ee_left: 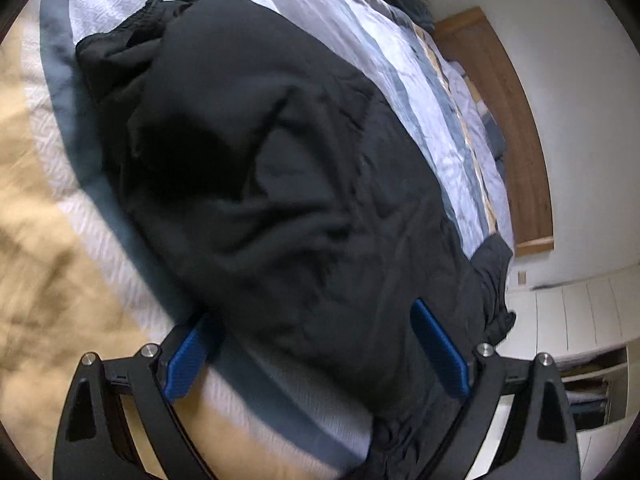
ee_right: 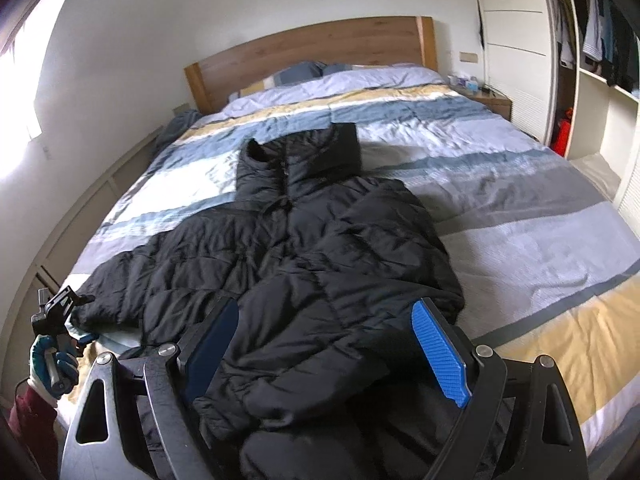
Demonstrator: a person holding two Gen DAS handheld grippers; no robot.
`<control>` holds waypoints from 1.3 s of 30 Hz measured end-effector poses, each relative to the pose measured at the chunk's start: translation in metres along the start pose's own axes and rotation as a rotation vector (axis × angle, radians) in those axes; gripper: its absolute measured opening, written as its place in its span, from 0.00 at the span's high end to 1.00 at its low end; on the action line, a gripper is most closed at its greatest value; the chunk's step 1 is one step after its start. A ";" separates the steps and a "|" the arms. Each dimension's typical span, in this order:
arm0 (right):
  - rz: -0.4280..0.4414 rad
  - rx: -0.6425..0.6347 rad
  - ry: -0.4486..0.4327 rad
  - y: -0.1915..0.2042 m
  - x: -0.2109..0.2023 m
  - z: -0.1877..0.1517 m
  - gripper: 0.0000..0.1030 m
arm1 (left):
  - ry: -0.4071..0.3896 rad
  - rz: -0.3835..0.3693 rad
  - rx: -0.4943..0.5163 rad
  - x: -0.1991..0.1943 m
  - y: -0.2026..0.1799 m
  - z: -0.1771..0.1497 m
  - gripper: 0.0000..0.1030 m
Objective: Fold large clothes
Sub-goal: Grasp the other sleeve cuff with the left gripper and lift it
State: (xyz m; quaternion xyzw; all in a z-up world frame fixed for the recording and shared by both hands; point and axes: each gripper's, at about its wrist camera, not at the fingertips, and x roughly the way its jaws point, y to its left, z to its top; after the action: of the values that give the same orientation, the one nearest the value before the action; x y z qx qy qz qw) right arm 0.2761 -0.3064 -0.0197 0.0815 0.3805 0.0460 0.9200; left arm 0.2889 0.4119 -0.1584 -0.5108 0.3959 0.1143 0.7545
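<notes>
1. Slipping is the main risk seen from the left wrist view: the left tool [ee_left: 316,344] stands with its blue fingers [ee_left: 440,350] spread wide and nothing pinched between them, and the black puffer jacket [ee_left: 280,168] bulks up directly ahead of it and partly between the fingers. The picture is smeared by motion, so I cannot tell whether either finger touches the fabric. A bite taken at only the top layer of this slick padded shell would likely slide out or drag one layer and leave the rest behind.

2. From the same view, the jacket lies on the bed [ee_left: 400,60], its bunched far end well ahead of the tool and a loose edge hanging off toward the tool's right. That edge could pull the garment over the side of the mattress if the fold is drawn that way.

3. In the right wrist view, the right tool [ee_right: 328,340] is also wide open and grips nothing; the jacket's near hem, with one sleeve [ee_right: 352,280] folded across the body, sits between and under its fingers [ee_right: 438,350].

4. Ahead of that tool the collar points toward the headboard [ee_right: 312,48]. Off to its left, the person's gloved hand [ee_right: 54,364] holds the left tool by the other sleeve's cuff. Uneven pulls by the two would skew the fold.
</notes>
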 end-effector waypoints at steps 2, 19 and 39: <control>-0.015 0.011 0.006 -0.008 0.003 0.000 0.15 | -0.027 0.005 -0.001 0.001 0.000 0.008 0.07; -0.028 0.067 0.006 -0.035 0.011 -0.004 0.15 | -0.107 -0.039 -0.181 -0.010 0.038 0.064 0.63; -0.021 0.064 -0.124 -0.073 -0.095 -0.011 0.15 | -0.170 -0.087 0.144 -0.079 -0.079 0.016 0.87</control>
State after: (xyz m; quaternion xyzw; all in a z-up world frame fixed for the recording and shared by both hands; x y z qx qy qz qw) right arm 0.2028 -0.3903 0.0247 0.1095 0.3250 0.0193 0.9392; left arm 0.2901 0.4079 -0.0454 -0.4603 0.3150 0.0954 0.8245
